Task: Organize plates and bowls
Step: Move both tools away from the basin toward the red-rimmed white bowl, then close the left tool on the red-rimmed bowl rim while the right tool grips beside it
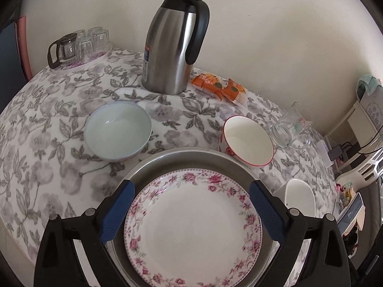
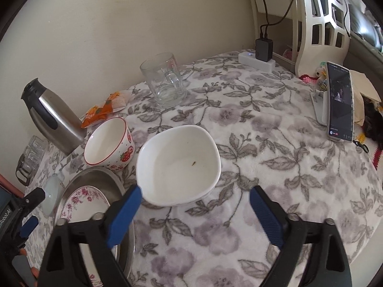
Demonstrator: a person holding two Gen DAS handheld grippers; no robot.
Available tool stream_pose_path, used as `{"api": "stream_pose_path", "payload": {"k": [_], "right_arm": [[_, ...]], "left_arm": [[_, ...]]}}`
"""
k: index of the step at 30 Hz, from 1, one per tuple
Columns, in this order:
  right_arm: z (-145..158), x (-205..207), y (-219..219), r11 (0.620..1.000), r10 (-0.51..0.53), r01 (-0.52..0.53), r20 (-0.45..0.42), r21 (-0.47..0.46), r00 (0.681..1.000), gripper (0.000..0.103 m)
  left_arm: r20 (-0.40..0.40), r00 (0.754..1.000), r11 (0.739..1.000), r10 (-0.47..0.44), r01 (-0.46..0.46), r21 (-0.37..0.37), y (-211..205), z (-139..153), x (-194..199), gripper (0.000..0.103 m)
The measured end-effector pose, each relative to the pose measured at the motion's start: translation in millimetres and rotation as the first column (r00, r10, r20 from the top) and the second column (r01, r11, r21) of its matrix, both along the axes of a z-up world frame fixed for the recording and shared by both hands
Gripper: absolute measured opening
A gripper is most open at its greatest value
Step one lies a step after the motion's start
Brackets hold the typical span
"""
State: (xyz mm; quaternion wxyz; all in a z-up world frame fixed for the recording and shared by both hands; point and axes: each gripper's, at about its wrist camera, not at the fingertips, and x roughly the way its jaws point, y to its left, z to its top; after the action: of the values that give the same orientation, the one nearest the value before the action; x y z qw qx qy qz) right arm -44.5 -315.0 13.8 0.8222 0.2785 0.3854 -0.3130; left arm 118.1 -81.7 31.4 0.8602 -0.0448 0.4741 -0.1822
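A rose-patterned plate [image 1: 194, 224] lies in a round metal tray [image 1: 182, 154]. My left gripper [image 1: 191, 191] hangs open above the plate, its blue pads wide apart and empty. A pale blue bowl [image 1: 118, 131] stands left of the tray and a strawberry-patterned bowl [image 1: 247, 141] to its right. In the right wrist view a white squarish bowl [image 2: 178, 163] sits on the cloth just ahead of my open, empty right gripper [image 2: 195, 197]. The strawberry bowl [image 2: 109, 142], tray [image 2: 95, 174] and plate [image 2: 83, 202] lie to its left.
A steel thermos jug [image 1: 172, 40], orange snack packets [image 1: 219, 87] and a glass mug [image 1: 290, 126] stand near the wall. A tray of glasses [image 1: 81, 45] sits far left. A phone on a stand [image 2: 340, 102] and a charger block [image 2: 263, 50] are at the right.
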Motion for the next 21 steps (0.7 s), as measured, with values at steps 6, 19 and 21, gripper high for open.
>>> {"api": "stream_pose_path", "payload": {"k": [6, 19, 21], "right_arm": [[-2, 9, -3, 1.0, 0.018, -0.018, 0.005, -0.005, 1.0, 0.103], [9, 37, 2, 0.993, 0.066, -0.057, 0.089, -0.106, 0.994, 0.103], [8, 44, 2, 0.991, 0.086, -0.076, 0.081, -0.111, 0.993, 0.103]], "left_arm": [[0.027, 1.0, 0.999, 0.007, -0.007, -0.034, -5, 1, 11, 0.098], [0.167, 0.986, 0.998, -0.019, 0.029, -0.061, -21, 3, 23, 0.099], [0.185, 0.982, 0.998, -0.022, 0.033, -0.057, -23, 3, 25, 0.099]]}}
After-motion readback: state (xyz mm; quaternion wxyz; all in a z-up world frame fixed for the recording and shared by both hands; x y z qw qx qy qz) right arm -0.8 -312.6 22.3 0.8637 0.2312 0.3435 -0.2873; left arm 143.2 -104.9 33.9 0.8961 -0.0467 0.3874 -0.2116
